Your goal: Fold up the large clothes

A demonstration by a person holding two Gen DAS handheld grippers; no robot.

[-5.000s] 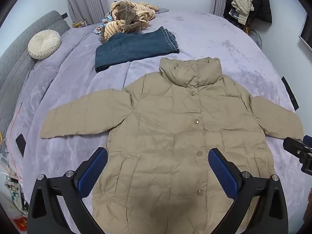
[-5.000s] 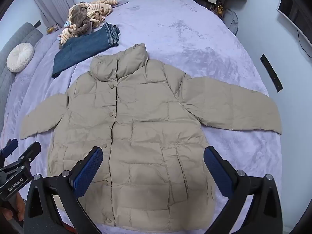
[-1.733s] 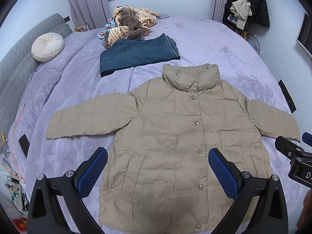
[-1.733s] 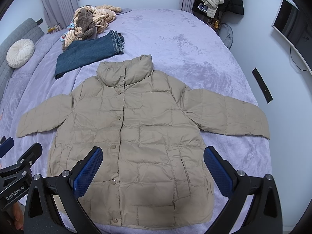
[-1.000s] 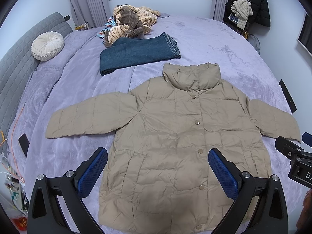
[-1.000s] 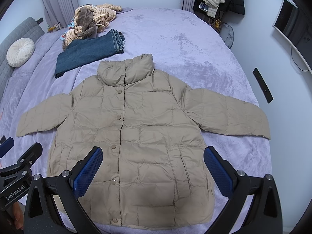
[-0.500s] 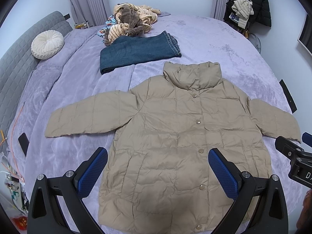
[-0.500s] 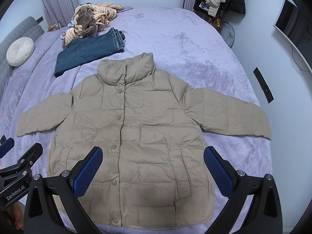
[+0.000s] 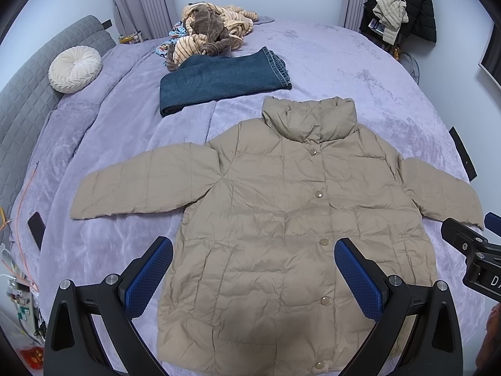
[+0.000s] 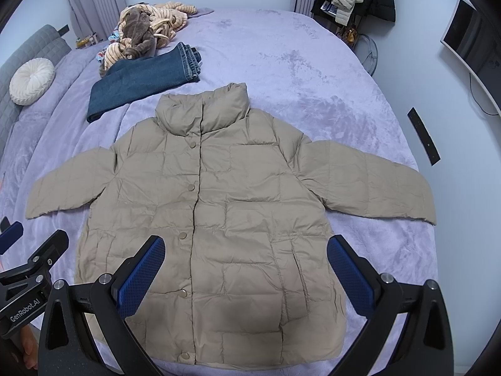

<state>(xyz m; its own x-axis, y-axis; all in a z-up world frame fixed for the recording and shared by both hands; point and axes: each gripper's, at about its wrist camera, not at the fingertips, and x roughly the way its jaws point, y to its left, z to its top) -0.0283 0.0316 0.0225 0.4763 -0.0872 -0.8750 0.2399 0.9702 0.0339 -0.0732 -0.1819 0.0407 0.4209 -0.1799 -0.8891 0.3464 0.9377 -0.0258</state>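
A beige quilted puffer jacket (image 9: 281, 219) is lying face up and snapped shut on the lavender bed (image 9: 344, 62), collar pointing toward 12 o'clock, hem toward 6 o'clock, both sleeves spreading out flat toward 9 and 3 o'clock. The left tongs (image 9: 253, 275) are hovering above the lower half of the jacket with their blue pads wide apart and nothing between them; the right tongs (image 10: 245, 269) are doing the same over the hem, likewise spread and gripping nothing.

Judging by the puffed, crinkled panels, the jacket is looking light, soft and springy, with a smooth shell that is probably sliding easily between the pads. A thin pinch of the shell alone is likely slipping out, so a bite over a seamed edge seems better: the cuff of the left sleeve (image 9: 81, 206) at 9 o'clock, the cuff of the right sleeve (image 10: 419, 200) at 3 o'clock, or the hem corners at 6 o'clock. The filling will probably be pushing folds back open, so each fold may be needing a press to settle.

Folded jeans (image 9: 219, 81) are lying beyond the collar at 11 o'clock, apart from it, with a heap of striped clothes (image 9: 213, 31) behind them
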